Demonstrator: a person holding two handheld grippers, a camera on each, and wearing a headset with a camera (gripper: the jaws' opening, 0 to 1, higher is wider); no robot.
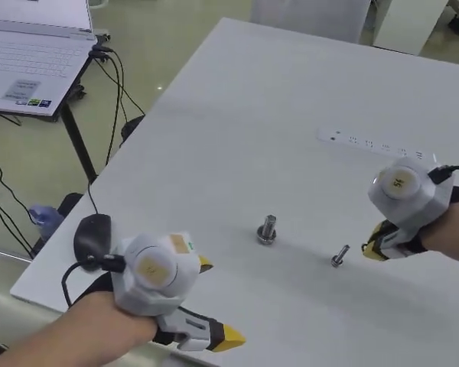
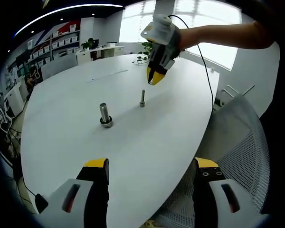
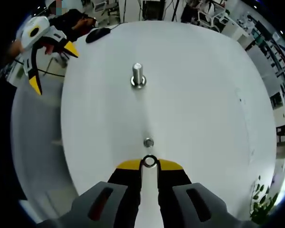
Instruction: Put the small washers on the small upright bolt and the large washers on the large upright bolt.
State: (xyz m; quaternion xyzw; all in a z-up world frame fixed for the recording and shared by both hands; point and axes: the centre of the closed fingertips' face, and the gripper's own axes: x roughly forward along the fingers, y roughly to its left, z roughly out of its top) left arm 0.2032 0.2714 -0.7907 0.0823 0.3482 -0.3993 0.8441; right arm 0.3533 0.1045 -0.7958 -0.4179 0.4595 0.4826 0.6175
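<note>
The large upright bolt (image 1: pixel 267 228) (image 2: pixel 104 114) (image 3: pixel 137 75) stands mid-table with a ring at its base. Right of it stands the small upright bolt (image 1: pixel 340 256) (image 2: pixel 142 98) (image 3: pixel 148 142). My right gripper (image 1: pixel 376 246) (image 3: pixel 149 164) (image 2: pixel 154 77) is shut on a small washer (image 3: pixel 149 156), held just short of the small bolt's top. At the table's near edge, well short of both bolts, my left gripper (image 1: pixel 218 302) (image 2: pixel 151 164) (image 3: pixel 47 61) stands open with nothing between its jaws.
The white table (image 1: pixel 237 115) carries a white power strip (image 1: pixel 375 145) at the far right. A black mouse (image 1: pixel 92 237) lies at the near left corner. A laptop (image 1: pixel 30 46) sits on a stand left of the table. A mesh chair (image 2: pixel 237 142) is beside the table edge.
</note>
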